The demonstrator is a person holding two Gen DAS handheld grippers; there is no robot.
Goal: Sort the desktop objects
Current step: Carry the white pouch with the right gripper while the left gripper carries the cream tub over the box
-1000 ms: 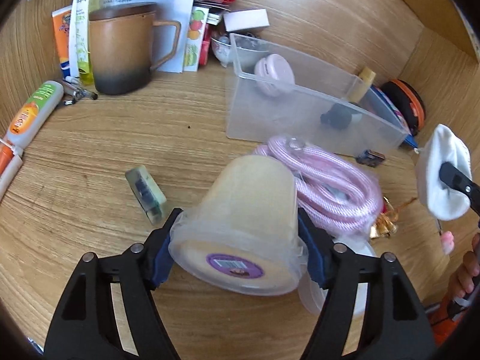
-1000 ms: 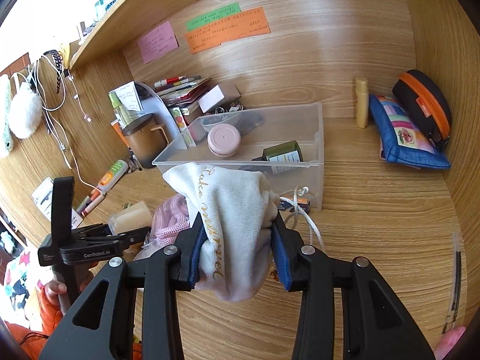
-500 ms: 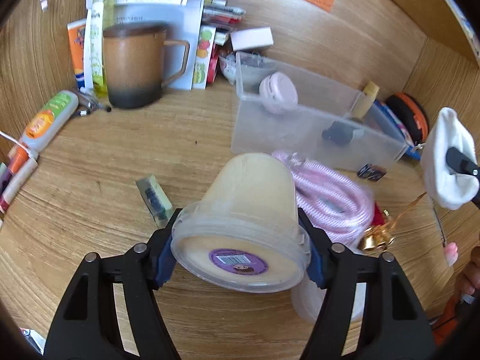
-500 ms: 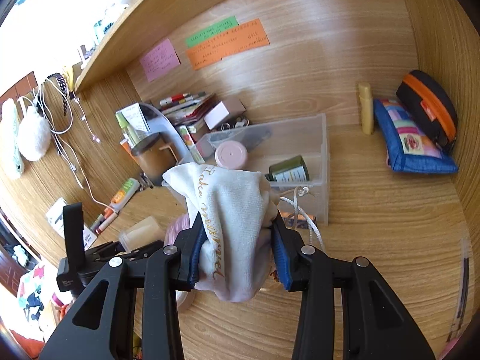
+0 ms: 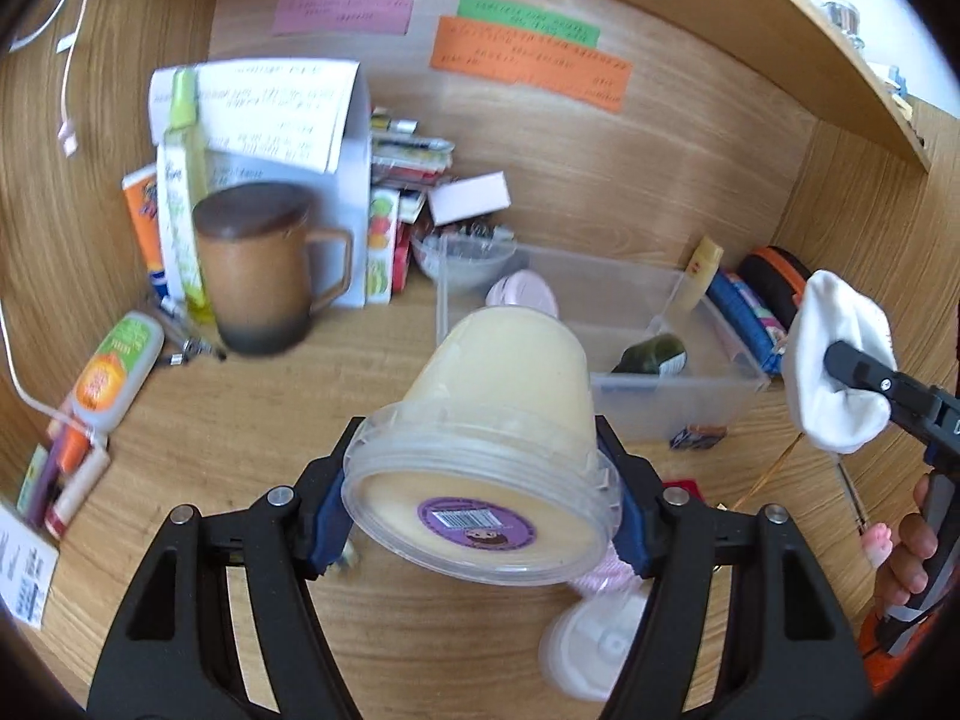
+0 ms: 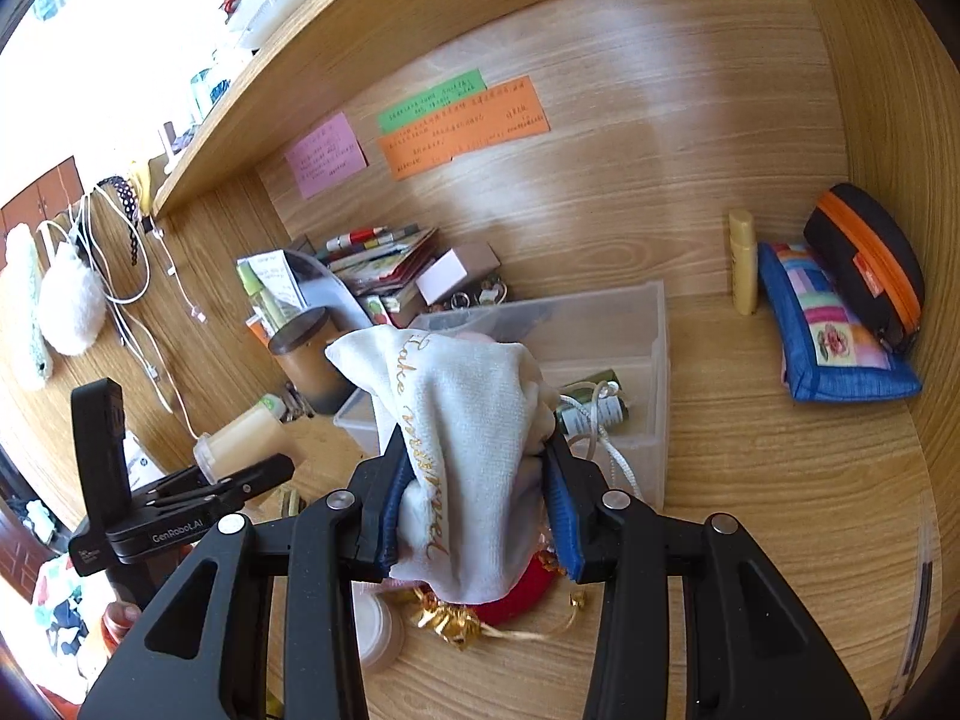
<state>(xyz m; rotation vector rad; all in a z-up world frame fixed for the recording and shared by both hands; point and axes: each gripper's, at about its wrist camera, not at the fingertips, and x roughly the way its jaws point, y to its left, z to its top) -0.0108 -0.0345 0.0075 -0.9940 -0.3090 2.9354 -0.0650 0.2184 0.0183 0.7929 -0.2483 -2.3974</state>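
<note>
The wooden surface fills a desk nook, crowded along its back wall. Toward the right of it sits a clear plastic bin with a dark green bottle lying inside and a pink round lidded jar at its far end. Left of the bin stands a brown mug in front of a white paper holder. Against the right wall lean a blue patchwork pouch and a black case with an orange zipper.

The left gripper is clenched on a translucent lidded tub of cream-coloured contents, held tilted above the surface with its lid toward the camera. The right gripper is clamped on a white cloth pouch with gold lettering, lifted in front of the bin. Under it lie a red and gold trinket and a small white jar.
</note>
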